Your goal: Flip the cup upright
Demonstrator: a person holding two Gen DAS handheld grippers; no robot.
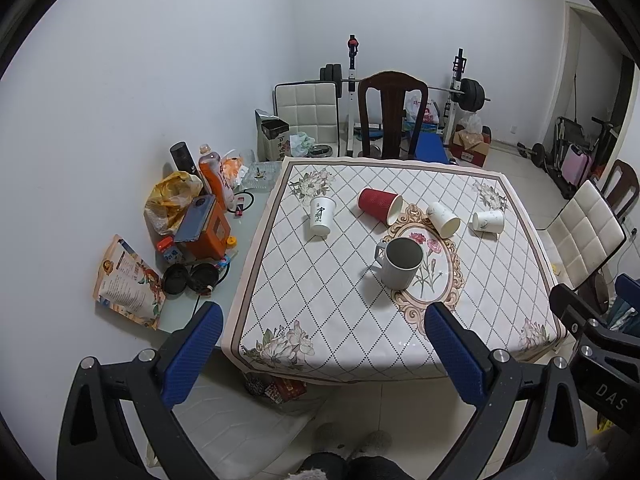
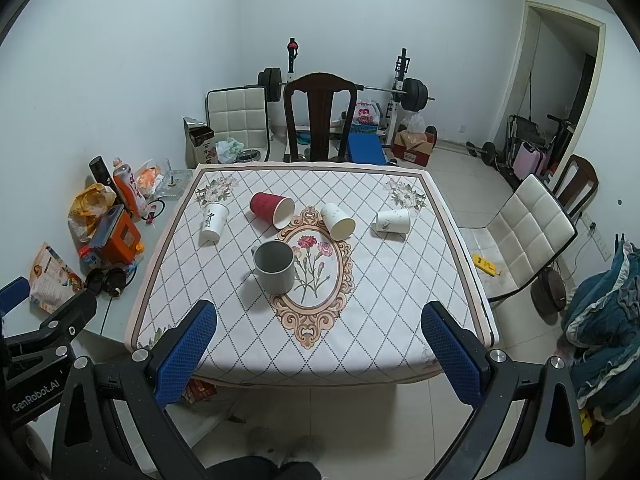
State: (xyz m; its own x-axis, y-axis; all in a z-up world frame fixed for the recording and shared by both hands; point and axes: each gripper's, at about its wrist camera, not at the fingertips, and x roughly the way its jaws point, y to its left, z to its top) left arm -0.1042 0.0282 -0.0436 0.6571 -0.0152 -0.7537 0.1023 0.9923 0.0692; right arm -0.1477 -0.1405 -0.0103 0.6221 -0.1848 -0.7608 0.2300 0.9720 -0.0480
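Right wrist view shows "GenRobot.AI" on the left gripper point(image 2: 16, 292); the right gripper point(image 2: 320, 344) hangs spread before the table point(image 2: 400, 320), empty like the left. Red paper cup point(image 2: 271, 209) lies sideways behind the upright grey mug point(image 2: 275, 267).

Plain white walls point(image 2: 120, 60) and a pale tiled floor point(image 2: 460, 168) enclose the room. A dark wooden chair point(image 2: 320, 116) stands at the table's point(image 2: 400, 300) far edge, a barbell rack point(image 2: 400, 88) behind it. A white padded chair point(image 2: 524, 224) sits right, near an open doorway point(image 2: 560, 92).
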